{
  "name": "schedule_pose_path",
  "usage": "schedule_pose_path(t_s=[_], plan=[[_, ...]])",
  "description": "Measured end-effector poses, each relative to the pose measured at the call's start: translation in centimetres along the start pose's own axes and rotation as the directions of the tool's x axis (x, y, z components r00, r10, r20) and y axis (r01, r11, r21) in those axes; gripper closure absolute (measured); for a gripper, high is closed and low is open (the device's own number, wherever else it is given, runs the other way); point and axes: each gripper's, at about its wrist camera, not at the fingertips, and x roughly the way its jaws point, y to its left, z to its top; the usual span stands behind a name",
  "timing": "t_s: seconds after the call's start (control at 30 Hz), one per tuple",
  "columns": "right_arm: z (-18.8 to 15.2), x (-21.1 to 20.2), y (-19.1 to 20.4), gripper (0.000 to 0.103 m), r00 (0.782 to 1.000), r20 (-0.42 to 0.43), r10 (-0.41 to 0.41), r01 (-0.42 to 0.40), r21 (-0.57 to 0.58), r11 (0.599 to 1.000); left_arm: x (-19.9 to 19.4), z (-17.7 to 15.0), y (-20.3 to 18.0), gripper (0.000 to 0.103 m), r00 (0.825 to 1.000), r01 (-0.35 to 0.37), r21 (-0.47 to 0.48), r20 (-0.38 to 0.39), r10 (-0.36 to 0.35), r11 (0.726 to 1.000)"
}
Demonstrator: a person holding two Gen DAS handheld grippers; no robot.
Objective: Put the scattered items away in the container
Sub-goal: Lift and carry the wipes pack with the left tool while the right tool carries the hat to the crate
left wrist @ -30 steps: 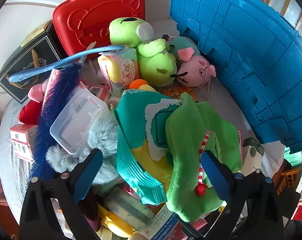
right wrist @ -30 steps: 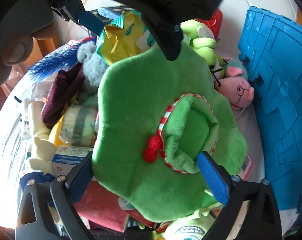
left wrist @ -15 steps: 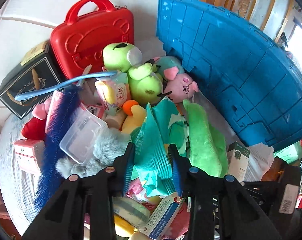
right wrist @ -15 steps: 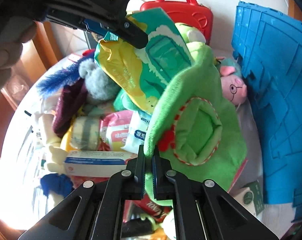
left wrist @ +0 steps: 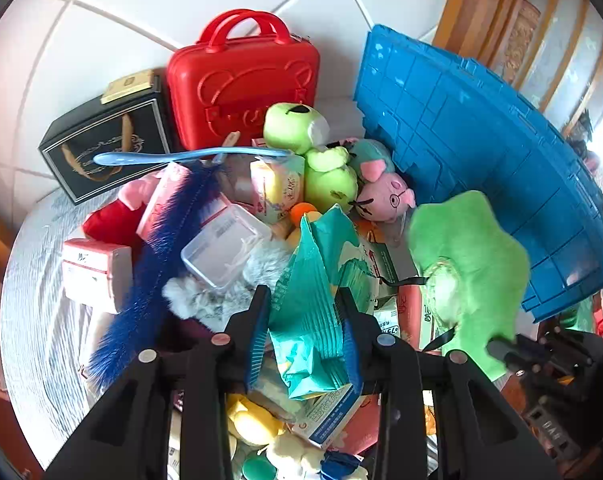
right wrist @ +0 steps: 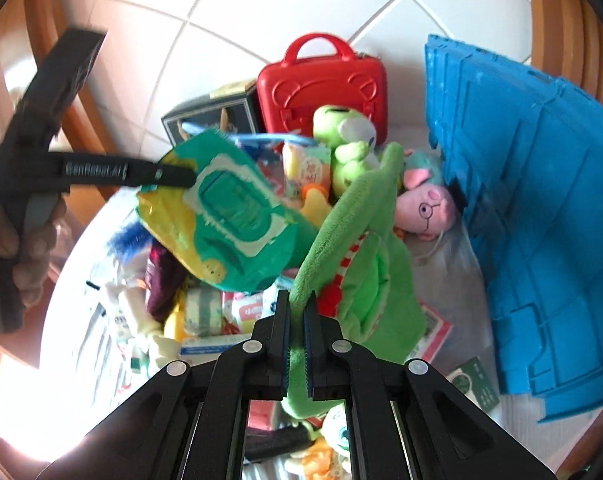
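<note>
My left gripper [left wrist: 301, 316] is shut on a teal and yellow wipes pack [left wrist: 321, 280] and holds it lifted above the pile; the pack also shows in the right wrist view [right wrist: 229, 216]. My right gripper [right wrist: 296, 320] is shut on the edge of a green plush hat [right wrist: 357, 264] with red-white trim, lifted off the pile; it hangs at the right in the left wrist view [left wrist: 469, 264]. The blue crate [left wrist: 501, 168] stands to the right, tilted.
A red case [left wrist: 245, 76] and a black box [left wrist: 105, 140] stand at the back wall. The pile holds a green frog plush [left wrist: 325, 160], a pink pig plush [left wrist: 385, 196], a blue brush [left wrist: 161, 264], a clear tub [left wrist: 221, 248] and several cartons.
Both grippers closed from open, the left on the wipes pack and the right on the green hat. Both then lifted their items up and apart from the pile.
</note>
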Motion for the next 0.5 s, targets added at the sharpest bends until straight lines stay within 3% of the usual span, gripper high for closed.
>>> schedule_pose_path(t_s=[0.5], plan=[[4.1,-8.7,0.8,0.098,0.991,0.131,0.011,-0.006,-0.034,0.999,-7.9,-2.2,3.5,0.071,0.992,-0.023,-0.118,0.117,0.037,0.993]])
